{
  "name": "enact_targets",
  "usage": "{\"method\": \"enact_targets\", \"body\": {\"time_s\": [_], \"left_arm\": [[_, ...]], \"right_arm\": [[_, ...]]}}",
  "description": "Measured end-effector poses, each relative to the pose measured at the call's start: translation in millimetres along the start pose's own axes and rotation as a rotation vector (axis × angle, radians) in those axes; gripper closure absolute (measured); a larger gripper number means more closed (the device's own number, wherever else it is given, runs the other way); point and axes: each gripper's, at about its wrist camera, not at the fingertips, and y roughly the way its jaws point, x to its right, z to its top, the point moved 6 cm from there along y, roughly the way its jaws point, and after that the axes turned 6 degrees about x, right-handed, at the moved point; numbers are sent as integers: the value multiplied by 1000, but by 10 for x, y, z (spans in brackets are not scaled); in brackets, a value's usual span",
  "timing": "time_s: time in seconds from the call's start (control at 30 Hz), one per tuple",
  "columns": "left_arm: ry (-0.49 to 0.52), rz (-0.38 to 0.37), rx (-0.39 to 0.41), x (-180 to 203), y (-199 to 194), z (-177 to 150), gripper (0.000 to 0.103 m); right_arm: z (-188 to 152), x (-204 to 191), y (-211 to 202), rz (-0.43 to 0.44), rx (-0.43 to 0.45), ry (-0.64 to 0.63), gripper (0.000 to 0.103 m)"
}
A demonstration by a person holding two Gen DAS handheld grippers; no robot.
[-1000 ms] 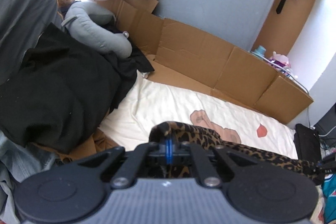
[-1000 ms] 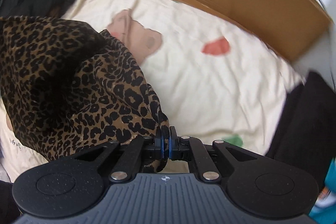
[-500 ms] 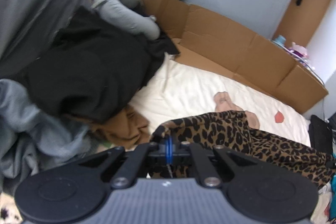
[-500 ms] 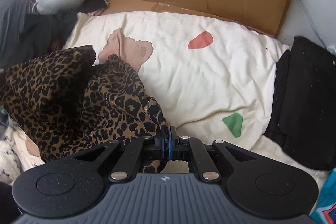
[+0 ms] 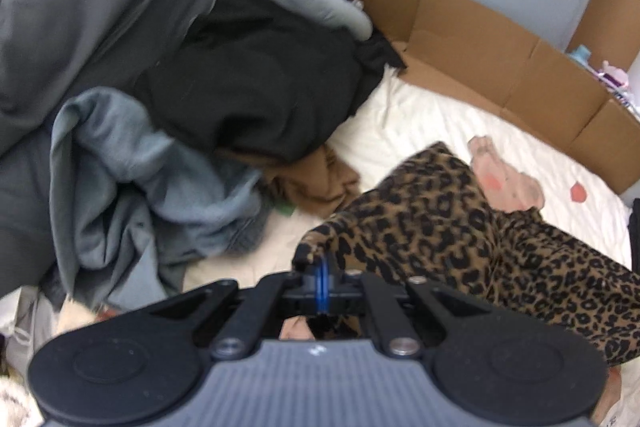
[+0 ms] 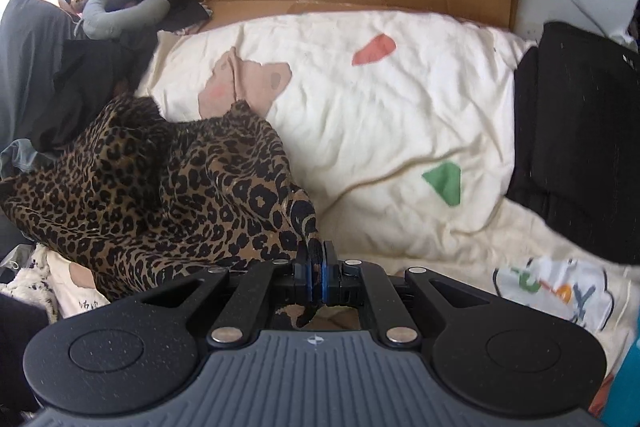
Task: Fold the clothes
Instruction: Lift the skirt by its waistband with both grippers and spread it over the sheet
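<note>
Leopard-print garment (image 6: 160, 187): we hold it clamped at one edge in each hand-held gripper, left (image 5: 322, 281) and right (image 6: 316, 275), its long axis slung between the two, sagging ahead onto the cream bedspread (image 6: 400, 123), neither hand nearer.

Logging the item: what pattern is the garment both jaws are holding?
Leopard print, black spots on tan garment; clearest in the right wrist view.

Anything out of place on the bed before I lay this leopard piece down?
Yes: unfolded clothes are heaped at the left edge of the cream blanket, crowding the leopard garment both grippers hold.
</note>
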Motion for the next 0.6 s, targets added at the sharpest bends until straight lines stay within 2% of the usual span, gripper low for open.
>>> {"method": "enact_targets", "body": {"time_s": [0.27, 0.53, 0.6], "left_arm": [[-99, 26, -93, -469, 190, -443, 102], [-154, 39, -148, -730, 184, -851, 102], [-151, 36, -171, -731, 200, -905, 102]], "right_arm": [[-369, 29, 179, -37, -62, 27, 101], [-596, 53, 328, -65, -141, 21, 100], [-635, 53, 349, -70, -166, 17, 97]]}}
